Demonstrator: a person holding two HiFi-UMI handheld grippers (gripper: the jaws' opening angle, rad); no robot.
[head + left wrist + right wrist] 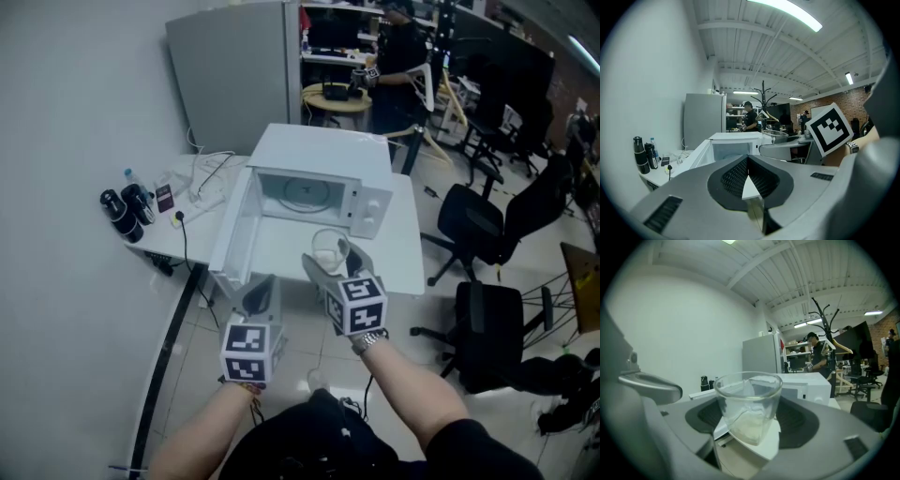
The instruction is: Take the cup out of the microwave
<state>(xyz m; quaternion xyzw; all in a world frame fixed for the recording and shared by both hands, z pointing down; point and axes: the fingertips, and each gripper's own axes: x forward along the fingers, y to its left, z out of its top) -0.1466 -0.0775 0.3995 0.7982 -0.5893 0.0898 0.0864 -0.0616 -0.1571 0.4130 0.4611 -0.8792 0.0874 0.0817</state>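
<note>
The clear glass cup (pixel 327 250) is out of the microwave (pixel 323 155) and hangs in front of its open cavity, above the white table (pixel 405 255). My right gripper (pixel 331 260) is shut on the cup. In the right gripper view the cup (pixel 748 401) fills the space between the two dark pads (pixel 799 423) and looks empty. My left gripper (pixel 260 289) hovers lower left of the cup, near the table's front edge, shut with nothing in it. In the left gripper view its tips (pixel 747 158) meet. The microwave door (pixel 234 234) is swung open to the left.
Dark bottles (pixel 123 212) and cables (pixel 208 172) lie on the table's left part. A grey cabinet (pixel 236 66) stands behind the microwave. Black office chairs (pixel 480 223) (pixel 494 330) crowd the floor at the right. A person (pixel 392 52) works at the back.
</note>
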